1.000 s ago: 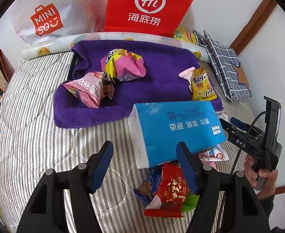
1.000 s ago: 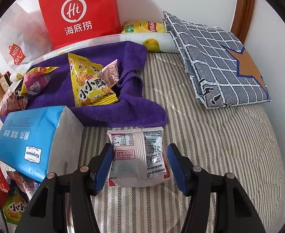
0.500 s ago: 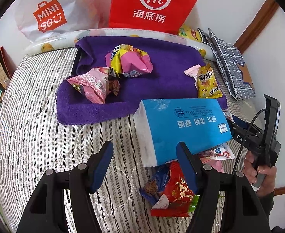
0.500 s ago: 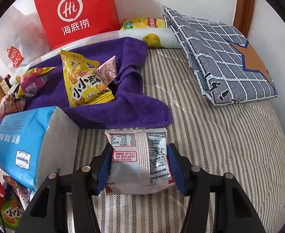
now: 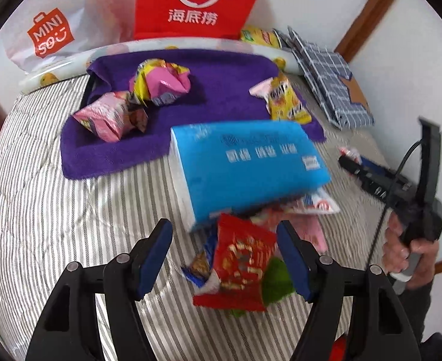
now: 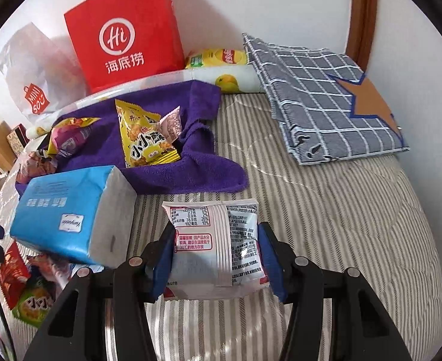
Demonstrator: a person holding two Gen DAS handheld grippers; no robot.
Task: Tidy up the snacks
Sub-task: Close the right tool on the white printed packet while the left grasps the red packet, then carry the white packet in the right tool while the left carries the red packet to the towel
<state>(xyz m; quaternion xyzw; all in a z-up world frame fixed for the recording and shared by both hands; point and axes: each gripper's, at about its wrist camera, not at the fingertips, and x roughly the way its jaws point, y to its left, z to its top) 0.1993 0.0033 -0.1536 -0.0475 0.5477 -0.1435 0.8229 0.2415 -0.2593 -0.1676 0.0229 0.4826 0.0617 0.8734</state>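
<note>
Right hand-held gripper (image 6: 214,255): blue pads pressed against both sides of a white snack packet (image 6: 213,240), back label up, lying on the striped bedcover (image 6: 326,225).
Left hand-held gripper (image 5: 224,255): fingers wide apart, holding nothing, above a red snack bag (image 5: 239,267) in a small heap of packets.
Blue tissue pack (image 5: 245,165): resting partly on that heap.
Purple towel (image 5: 221,75): spread behind it, carrying a yellow snack bag (image 6: 144,138) and pink packets (image 5: 106,115).
Far edge, against the white wall (image 6: 266,0): red paper bag (image 6: 124,30), white shopping bag (image 6: 31,69), checked folded cloth (image 6: 326,96).
</note>
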